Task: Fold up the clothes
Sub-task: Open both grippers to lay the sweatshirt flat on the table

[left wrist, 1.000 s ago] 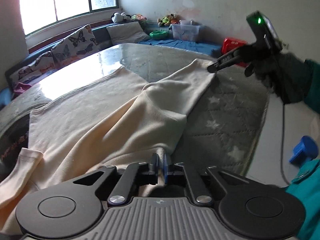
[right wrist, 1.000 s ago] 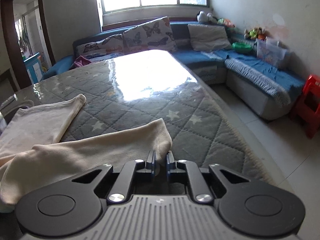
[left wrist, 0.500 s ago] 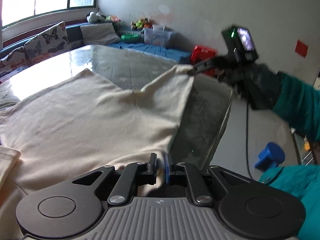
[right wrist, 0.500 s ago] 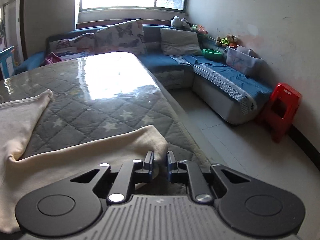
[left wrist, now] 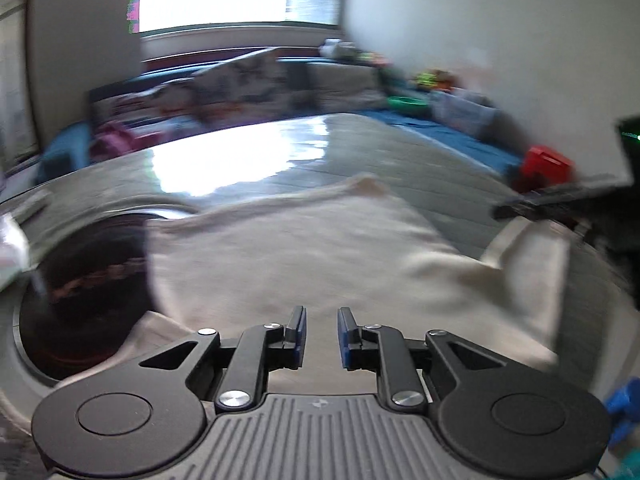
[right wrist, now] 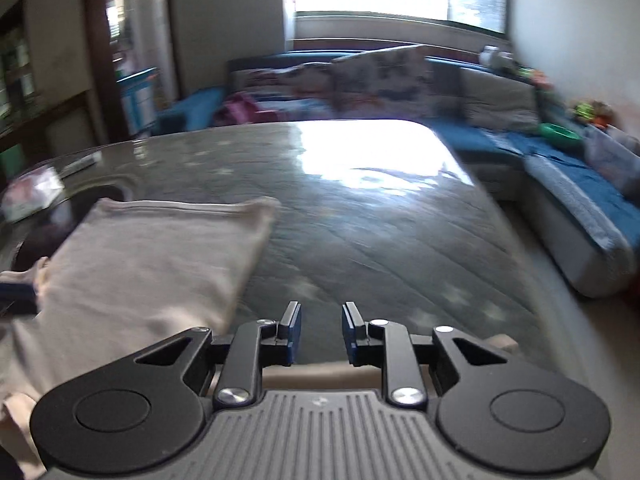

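A cream garment (left wrist: 300, 248) lies spread on the grey quilted table (left wrist: 400, 148), one sleeve (left wrist: 532, 252) reaching to the right. My left gripper (left wrist: 322, 320) hovers open over the garment's near edge, nothing between its blue pads. At the right edge of the left wrist view, my right gripper (left wrist: 536, 204) shows blurred just above the sleeve end. In the right wrist view the right gripper (right wrist: 320, 316) is open over the table (right wrist: 380, 240). The garment (right wrist: 152, 264) lies to its left, and a strip of cloth (right wrist: 320, 378) passes under its fingers. Both views are motion-blurred.
A blue sofa (right wrist: 580, 184) with cushions runs along the far and right sides. A red stool (left wrist: 548, 164) stands right of the table, and a blue object (left wrist: 624, 404) is on the floor. A dark round patch (left wrist: 80, 280) shows at the table's left end.
Both grippers were shut on the cream garment and are now open with the cloth released. Both cameras swung left, and the garment lies flatter on the table.
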Available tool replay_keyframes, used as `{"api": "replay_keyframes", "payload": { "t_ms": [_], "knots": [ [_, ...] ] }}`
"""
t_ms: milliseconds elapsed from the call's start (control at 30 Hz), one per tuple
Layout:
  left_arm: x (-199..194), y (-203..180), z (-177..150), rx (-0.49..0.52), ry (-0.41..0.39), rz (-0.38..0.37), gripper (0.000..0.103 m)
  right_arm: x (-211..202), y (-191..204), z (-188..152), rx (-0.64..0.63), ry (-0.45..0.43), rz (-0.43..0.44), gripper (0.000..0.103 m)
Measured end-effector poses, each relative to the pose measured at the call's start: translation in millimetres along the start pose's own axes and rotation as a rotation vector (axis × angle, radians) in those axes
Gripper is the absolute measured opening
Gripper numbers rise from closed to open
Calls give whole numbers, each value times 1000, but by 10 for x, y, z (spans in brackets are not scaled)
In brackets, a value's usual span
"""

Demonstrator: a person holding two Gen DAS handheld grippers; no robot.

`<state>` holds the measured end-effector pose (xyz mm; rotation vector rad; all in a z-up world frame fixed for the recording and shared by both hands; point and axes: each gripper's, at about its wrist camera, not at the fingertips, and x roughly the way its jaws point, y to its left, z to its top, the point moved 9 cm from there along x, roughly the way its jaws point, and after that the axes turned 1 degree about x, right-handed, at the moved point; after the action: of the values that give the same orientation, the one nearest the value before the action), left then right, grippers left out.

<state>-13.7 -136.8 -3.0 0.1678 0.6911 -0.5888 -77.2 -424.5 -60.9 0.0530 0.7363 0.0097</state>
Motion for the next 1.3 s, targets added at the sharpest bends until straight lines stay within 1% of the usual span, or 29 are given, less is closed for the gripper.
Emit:
{"api": "replay_keyframes", "payload": {
  "t_ms": [100,167,200,300,400,500,567,600,633,700,767,800,833,900,933,1000,1067,1100,1167,1200,1233,1267,1300],
  "knots": [
    [143,323,103,-69,12,108,24,210,162,187,-28,17,54,22],
    [238,514,179,-99,16,163,27,344,217,281,-34,28,76,22],
    [285,608,218,-114,18,191,31,410,240,323,-35,34,85,22],
    [402,849,291,-133,30,248,33,596,281,425,-15,57,120,22],
    [546,991,344,-137,45,275,35,751,335,506,-22,68,139,22],
    [682,1087,394,-135,52,279,35,898,378,569,-34,79,139,22],
    [765,1118,411,-130,64,274,32,1001,401,594,-34,90,142,22],
    [799,1121,420,-128,66,269,25,1047,407,603,-33,96,145,22],
    [826,1124,432,-123,67,262,16,1092,414,612,-31,103,147,22],
    [863,1122,447,-107,63,254,7,1163,419,615,-39,111,143,22],
    [904,1125,468,-95,57,251,3,1222,420,625,-46,116,134,19],
    [923,1133,479,-92,53,251,1,1253,421,640,-47,117,130,12],
    [942,1142,490,-89,50,252,0,1282,423,657,-50,117,130,8],
    [979,1165,518,-88,50,253,0,1326,428,697,-55,109,124,5],
    [997,1176,533,-87,50,253,0,1350,430,716,-58,107,124,4],
    [991,1199,556,-113,50,229,0,1376,426,742,-59,108,127,4],
    [969,1215,575,-130,48,212,2,1366,419,753,-63,106,131,6],
    [949,1218,580,-130,46,211,4,1357,415,756,-66,104,134,11],
    [928,1210,568,-127,46,205,5,1338,409,763,-71,100,138,13],
    [924,1201,557,-125,47,200,8,1328,405,766,-74,99,141,15],
    [919,1191,546,-122,49,195,13,1319,402,770,-76,97,143,19],
    [934,1181,529,-119,57,196,16,1320,404,768,-79,97,145,22],
    [953,1171,510,-115,66,197,22,1331,412,762,-81,101,146,23]
  ]
}}
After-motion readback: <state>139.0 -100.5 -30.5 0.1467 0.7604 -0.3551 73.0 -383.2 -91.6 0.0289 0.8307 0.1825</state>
